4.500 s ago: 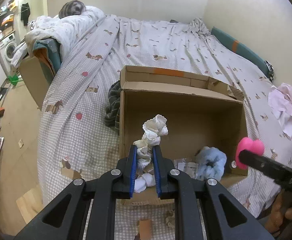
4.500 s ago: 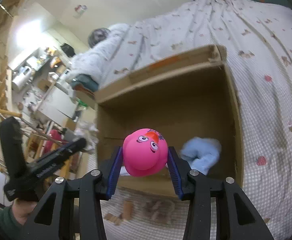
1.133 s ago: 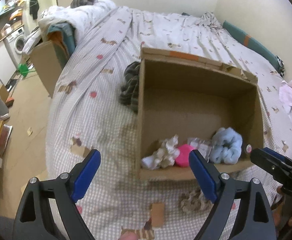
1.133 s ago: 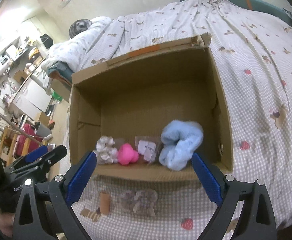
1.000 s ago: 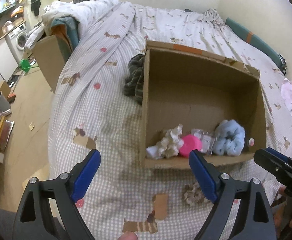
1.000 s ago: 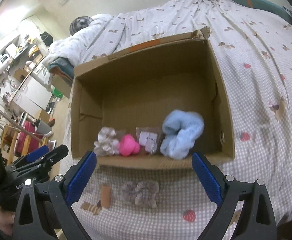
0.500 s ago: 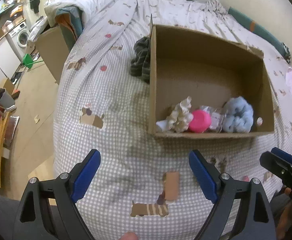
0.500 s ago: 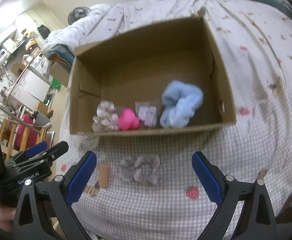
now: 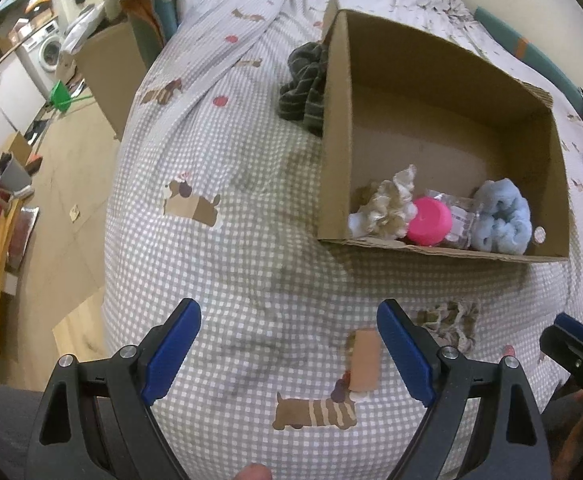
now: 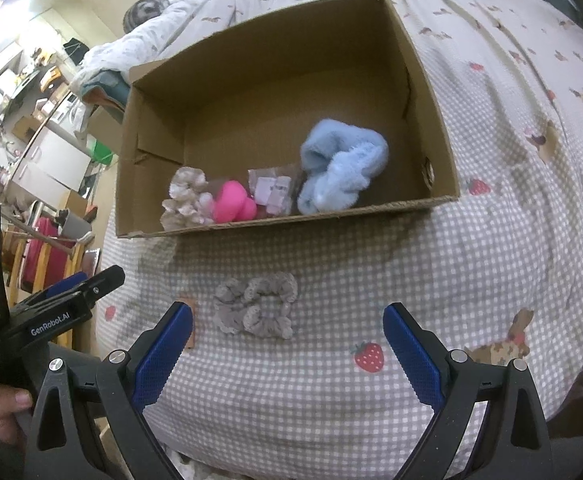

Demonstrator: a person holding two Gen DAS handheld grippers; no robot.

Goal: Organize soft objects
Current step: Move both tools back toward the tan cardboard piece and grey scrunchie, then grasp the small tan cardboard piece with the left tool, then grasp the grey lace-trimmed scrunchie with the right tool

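The right gripper (image 10: 287, 344) has its blue fingers (image 10: 163, 350) spread wide and empty, touching nothing; they hover above the bed (image 10: 431, 264), with a grey scrunchie (image 10: 256, 305) lying on the checked bedspread just ahead, nearer the left-hand finger; the left gripper (image 9: 289, 344) is likewise released, its blue fingers (image 9: 405, 354) wide apart over bare bedspread and holding nothing; from its view the grey scrunchie (image 9: 449, 322) lies off to the right, outside the fingers; beyond both grippers an open cardboard box (image 10: 431, 92) rests on the bed; along its near wall sit four things in a row: a cream ruffled scrunchie (image 10: 185, 200), a pink rubber toy (image 10: 233, 202), a small clear packet (image 10: 273, 192) and a light blue fluffy scrunchie (image 10: 341, 166); a dark striped cloth (image 9: 303, 88) lies on the bed against the box's outer left wall; a person's hand (image 10: 1, 412) grips the left gripper's handle at the lower left edge of the right wrist view.
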